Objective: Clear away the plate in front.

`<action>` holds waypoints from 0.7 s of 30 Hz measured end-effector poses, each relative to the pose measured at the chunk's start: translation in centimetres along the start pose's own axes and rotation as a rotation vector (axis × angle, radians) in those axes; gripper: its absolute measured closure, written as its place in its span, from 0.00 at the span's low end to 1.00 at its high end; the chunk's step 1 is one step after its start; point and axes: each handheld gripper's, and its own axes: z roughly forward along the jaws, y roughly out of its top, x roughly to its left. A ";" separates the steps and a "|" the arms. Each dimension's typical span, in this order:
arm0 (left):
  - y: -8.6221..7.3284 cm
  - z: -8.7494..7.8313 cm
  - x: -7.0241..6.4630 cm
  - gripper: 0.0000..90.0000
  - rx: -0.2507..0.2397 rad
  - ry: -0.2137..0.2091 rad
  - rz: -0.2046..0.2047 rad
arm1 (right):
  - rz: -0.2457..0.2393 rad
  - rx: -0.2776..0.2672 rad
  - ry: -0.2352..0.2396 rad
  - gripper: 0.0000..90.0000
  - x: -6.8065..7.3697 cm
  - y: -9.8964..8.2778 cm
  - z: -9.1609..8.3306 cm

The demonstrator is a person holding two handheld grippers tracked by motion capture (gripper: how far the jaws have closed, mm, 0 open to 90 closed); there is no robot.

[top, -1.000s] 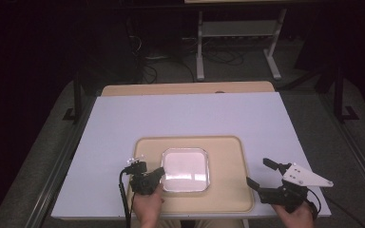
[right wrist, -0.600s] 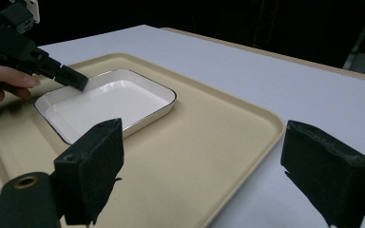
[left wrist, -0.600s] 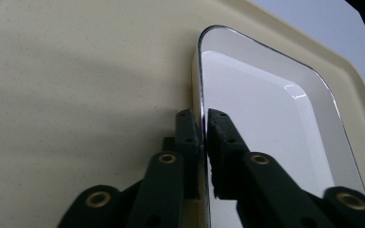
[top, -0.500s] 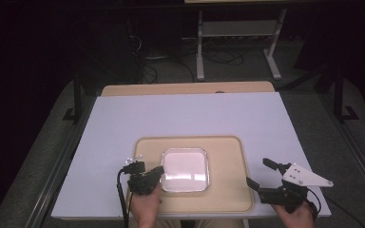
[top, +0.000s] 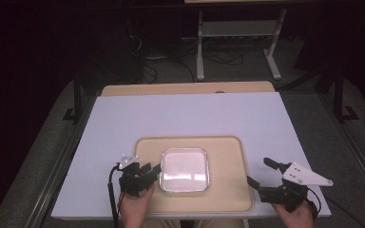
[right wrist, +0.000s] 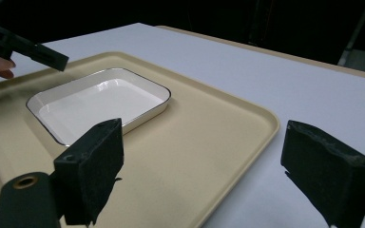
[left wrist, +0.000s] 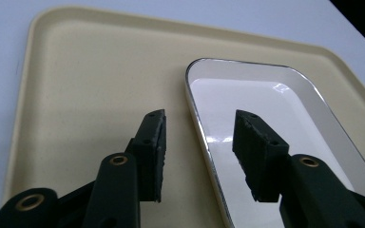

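Left gripper view: glossy rounded-square dish (left wrist: 285, 118), matte tray (left wrist: 90, 85).

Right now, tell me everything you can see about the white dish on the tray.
The white dish is a shallow, glossy, rounded-corner rectangle with a thin dark rim, enamel by its look, and empty. It lies flat and upright near the middle of the beige tray. The left gripper straddles its near rim, jaws just opened, pads clear of it.

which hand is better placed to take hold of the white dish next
Left. The left tool, whose jaws have just been opening, straddles the near rim of the white dish without pressing it. The right tool sits open at the tray's right edge, away from the dish.
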 end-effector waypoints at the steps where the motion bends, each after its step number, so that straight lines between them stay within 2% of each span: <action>1: 0.0 -0.2 0.0 0.59 -0.008 -0.008 0.022 | 0.002 0.004 -0.001 0.15 0.0 0.0 0.0; 4: 0.0 -0.7 0.1 0.55 -0.019 -0.030 0.084 | 0.004 0.005 -0.011 0.15 0.1 0.0 0.0; 7: 0.0 -1.3 0.4 0.54 -0.036 -0.045 0.128 | 0.007 0.008 -0.020 0.15 0.0 0.0 -0.1; 10: -0.1 -1.6 0.6 0.52 -0.034 -0.073 0.148 | 0.011 0.008 -0.028 0.15 0.0 0.0 -0.1; 12: -0.3 -1.8 0.6 0.52 -0.034 -0.077 0.179 | 0.014 0.013 -0.030 0.15 -0.1 0.0 0.0; 13: -0.3 -2.0 0.6 0.51 -0.037 -0.083 0.207 | 0.018 0.015 -0.031 0.15 -0.1 -0.1 0.0; 15: -0.3 -2.0 0.6 0.51 -0.040 -0.089 0.213 | 0.017 0.016 -0.032 0.15 -0.2 -0.1 0.0; 21: -0.3 -2.4 0.4 0.47 -0.046 -0.117 0.285 | 0.019 0.020 -0.035 0.15 -0.2 -0.1 0.0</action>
